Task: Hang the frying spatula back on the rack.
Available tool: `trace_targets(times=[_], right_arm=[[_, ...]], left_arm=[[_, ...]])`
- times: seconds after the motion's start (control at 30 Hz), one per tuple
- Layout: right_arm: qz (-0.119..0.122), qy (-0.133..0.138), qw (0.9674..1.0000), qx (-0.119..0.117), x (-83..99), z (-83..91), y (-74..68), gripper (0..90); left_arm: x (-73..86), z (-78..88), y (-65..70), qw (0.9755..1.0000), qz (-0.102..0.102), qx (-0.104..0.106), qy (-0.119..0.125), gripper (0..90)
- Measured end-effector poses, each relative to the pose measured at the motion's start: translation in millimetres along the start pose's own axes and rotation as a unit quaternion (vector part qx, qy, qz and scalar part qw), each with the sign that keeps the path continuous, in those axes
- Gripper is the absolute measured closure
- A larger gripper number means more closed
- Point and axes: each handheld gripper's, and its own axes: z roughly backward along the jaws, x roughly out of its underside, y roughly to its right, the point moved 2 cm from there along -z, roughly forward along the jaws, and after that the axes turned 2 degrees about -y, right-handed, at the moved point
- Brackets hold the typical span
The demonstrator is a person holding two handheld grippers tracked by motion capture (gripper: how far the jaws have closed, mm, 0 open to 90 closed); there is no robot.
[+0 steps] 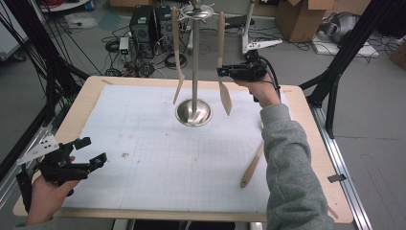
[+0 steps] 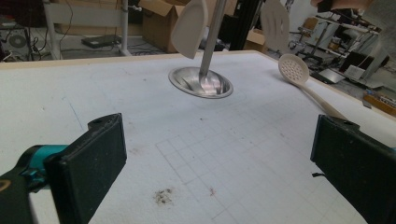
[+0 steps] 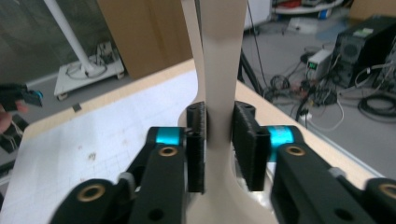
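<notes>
Resting near the table's front corner, well short of the metal stand, the left gripper gapes wide. Beside the stand's post, the right gripper clamps a pale wooden spatula hanging upright.

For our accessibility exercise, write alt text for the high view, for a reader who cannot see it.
The right hand-held gripper is closed on a pale wooden spatula hanging from a tall steel utensil stand on a white gridded mat. The left hand-held gripper is open near the table's left edge. A pale slotted spoon lies by the grey sleeve.
</notes>
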Motion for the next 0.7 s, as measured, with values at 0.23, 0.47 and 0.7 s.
trace_targets(times=[0.23, 0.47, 0.7], right_arm=[[0.023, 0.006, 0.9996, 0.016, 1.0, 6.1, -7.1, 58.2], [0.025, 0.010, 0.9991, 0.033, 1.5, 10.4, -12.2, 29.4], [0.052, 0.011, 0.9984, 0.022, -1.9, 12.4, -24.9, 15.9]], left_arm=[[0.7, -1.9, 0.3, 1.0000, 0.000, 0.001, -0.002, 3.9], [-0.7, -0.4, -0.3, 1.0000, -0.001, 0.000, 0.001, 3.9], [-1.4, -0.4, -2.0, 1.0000, 0.001, 0.000, 0.004, 3.9]])
